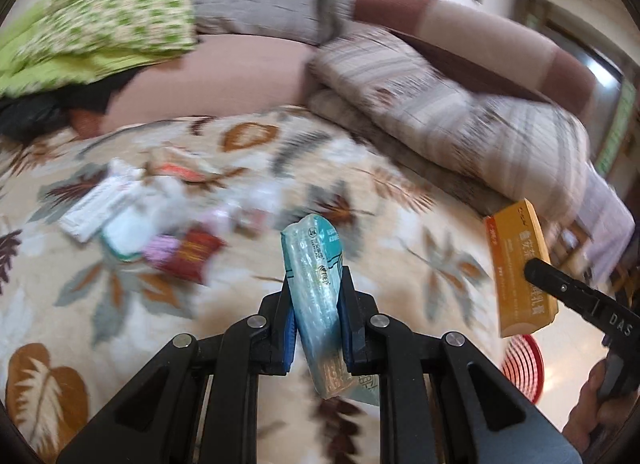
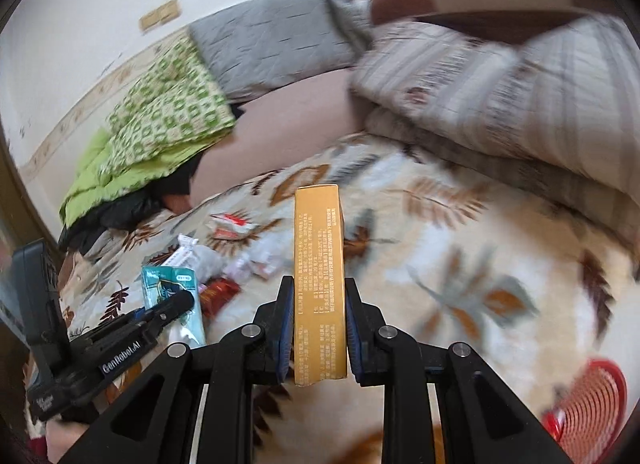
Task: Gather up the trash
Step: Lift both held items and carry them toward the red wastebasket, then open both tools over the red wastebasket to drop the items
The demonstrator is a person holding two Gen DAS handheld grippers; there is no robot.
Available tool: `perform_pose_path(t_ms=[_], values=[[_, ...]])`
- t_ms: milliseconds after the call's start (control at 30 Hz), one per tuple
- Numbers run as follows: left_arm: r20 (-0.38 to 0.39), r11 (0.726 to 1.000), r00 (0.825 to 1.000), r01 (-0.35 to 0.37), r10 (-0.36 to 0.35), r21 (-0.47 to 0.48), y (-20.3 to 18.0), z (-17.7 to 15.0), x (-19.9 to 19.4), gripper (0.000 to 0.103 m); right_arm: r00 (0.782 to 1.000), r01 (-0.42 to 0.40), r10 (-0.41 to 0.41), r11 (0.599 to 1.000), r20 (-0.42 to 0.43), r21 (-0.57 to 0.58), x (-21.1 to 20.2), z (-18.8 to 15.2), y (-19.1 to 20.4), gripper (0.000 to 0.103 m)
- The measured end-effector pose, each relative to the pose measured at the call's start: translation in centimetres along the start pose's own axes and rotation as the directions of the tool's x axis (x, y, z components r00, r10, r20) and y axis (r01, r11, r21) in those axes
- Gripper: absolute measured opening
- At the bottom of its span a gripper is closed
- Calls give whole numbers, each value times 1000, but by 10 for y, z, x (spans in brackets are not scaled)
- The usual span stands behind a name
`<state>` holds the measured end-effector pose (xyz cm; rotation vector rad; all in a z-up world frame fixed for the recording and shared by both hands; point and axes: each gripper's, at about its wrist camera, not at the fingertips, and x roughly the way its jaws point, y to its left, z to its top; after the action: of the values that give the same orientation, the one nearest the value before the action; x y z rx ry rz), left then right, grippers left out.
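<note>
A: Above the leaf-patterned blanket (image 1: 400, 192), what do we hold?
B: Our left claw (image 1: 316, 296) clamps a teal wrapper (image 1: 314, 264) upright; our right claw (image 2: 316, 300) grips an orange box (image 2: 318, 264). More litter (image 1: 132, 224) lies beyond.

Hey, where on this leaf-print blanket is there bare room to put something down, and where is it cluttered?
Free: the blanket between the yellow box in the right tongs and the folded striped quilt, down toward the red basket. Crowded: the wrapper pile beyond the teal packet in the left tongs.
</note>
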<state>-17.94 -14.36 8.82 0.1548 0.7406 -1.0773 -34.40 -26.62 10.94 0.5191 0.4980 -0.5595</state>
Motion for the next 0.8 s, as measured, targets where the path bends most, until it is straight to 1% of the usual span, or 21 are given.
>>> perform_pose_path(t_ms=[67,100,167,200,267,300,367,433,467,500,567,667,700,733,767,800], values=[[-12,998,999,41,-40,54,-29,-5,-1,17,999,45,-45,998,-2,37,-26,-13,-32,24],[-22,993,997,73,-71,88,-48,-8,-2,17,998,69,-69,996,-3,51,-37,-17,-46,24],[-40,983,992,122,-117,134,-78,-11,-2,17,990,138,-138,986,-3,98,-69,-27,-88,24],[-56,975,987,156,-149,156,-95,-13,-1,17,988,153,-154,982,-3,114,-79,-29,-100,24],[-92,954,973,225,-211,200,-131,-17,2,17,979,203,-205,965,-4,165,-108,-37,-135,24],[-114,941,964,262,-242,216,-148,-19,4,17,975,218,-222,958,-3,185,-120,-40,-148,24],[-163,912,937,339,-307,231,-182,-22,9,17,966,255,-260,939,-9,231,-143,-51,-175,24],[-227,882,903,413,-364,228,-216,-27,18,17,958,283,-287,924,-21,259,-154,-59,-195,24],[-257,868,887,441,-383,228,-230,-29,24,17,955,292,-295,918,-29,270,-156,-63,-203,24],[-297,851,867,472,-400,233,-247,-33,31,17,953,299,-301,911,-38,284,-158,-67,-212,24],[-348,832,846,498,-404,244,-273,-43,43,17,950,308,-308,894,-52,326,-160,-76,-232,24],[-403,818,828,512,-390,260,-301,-57,60,17,948,314,-309,875,-75,369,-155,-88,-254,24],[-418,819,824,512,-383,258,-307,-60,67,23,947,318,-311,870,-81,378,-155,-91,-259,25],[-432,824,820,509,-377,247,-312,-63,74,39,947,319,-309,866,-89,384,-152,-94,-266,26],[-439,827,815,510,-378,235,-315,-64,78,48,944,328,-315,861,-99,390,-149,-98,-272,27],[-434,832,816,508,-382,223,-316,-65,80,55,939,343,-325,853,-114,393,-148,-102,-276,27]])
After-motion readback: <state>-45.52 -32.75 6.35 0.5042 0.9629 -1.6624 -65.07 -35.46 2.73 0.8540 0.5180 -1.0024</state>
